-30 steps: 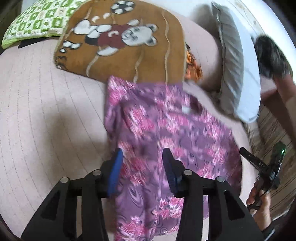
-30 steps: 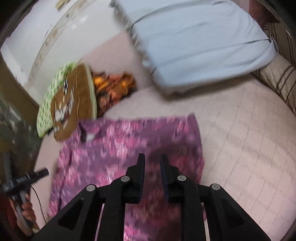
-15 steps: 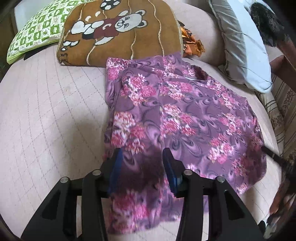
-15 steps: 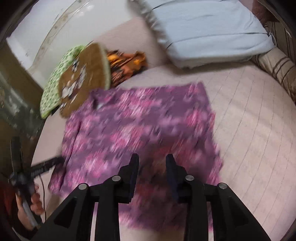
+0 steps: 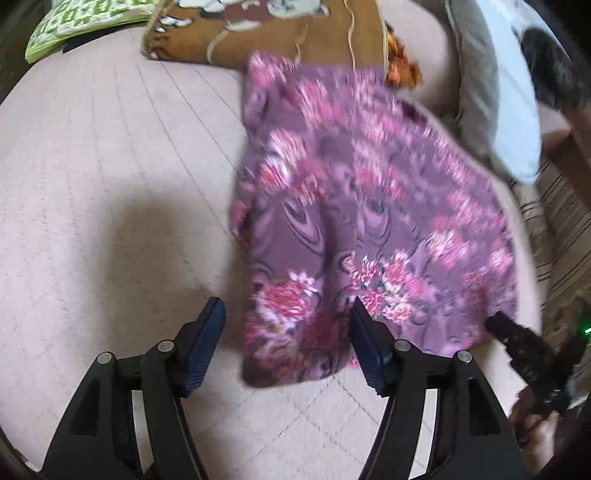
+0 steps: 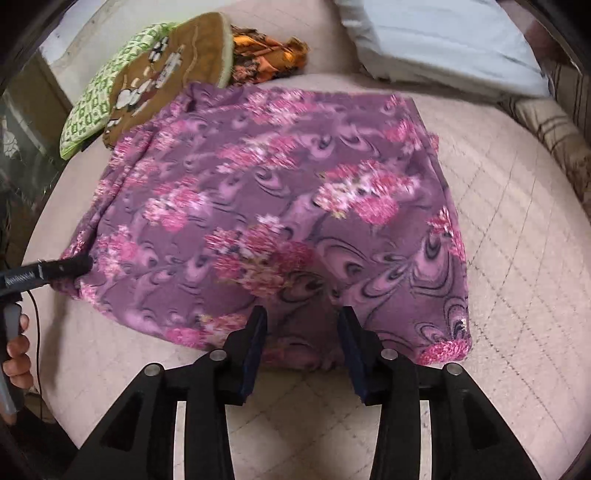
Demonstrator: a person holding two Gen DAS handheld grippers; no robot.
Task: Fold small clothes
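Purple flowered garment [image 5: 354,221] lies spread flat on the pale quilted bed [image 5: 110,177], its far end up against a brown teddy-bear cushion [image 5: 266,33]. From the left wrist, the left claw [image 5: 288,332] stands wide and has just been opening; the near left corner of the cloth lies in the gap, but the pads aren't pressing it. Nothing held. At the right edge the other tool's tip [image 5: 517,343] shows, just at the hem.

Over to the right wrist: the right claw [image 6: 301,332] is partly apart, also just been opening, with the near hem below the gap and nothing gripped. An orange cloth [image 6: 269,55] and a blue pillow [image 6: 443,33] sit beyond.

The risk, I'd say: closing too shallow pinches only the top layer, and a fold then drags the garment crooked.
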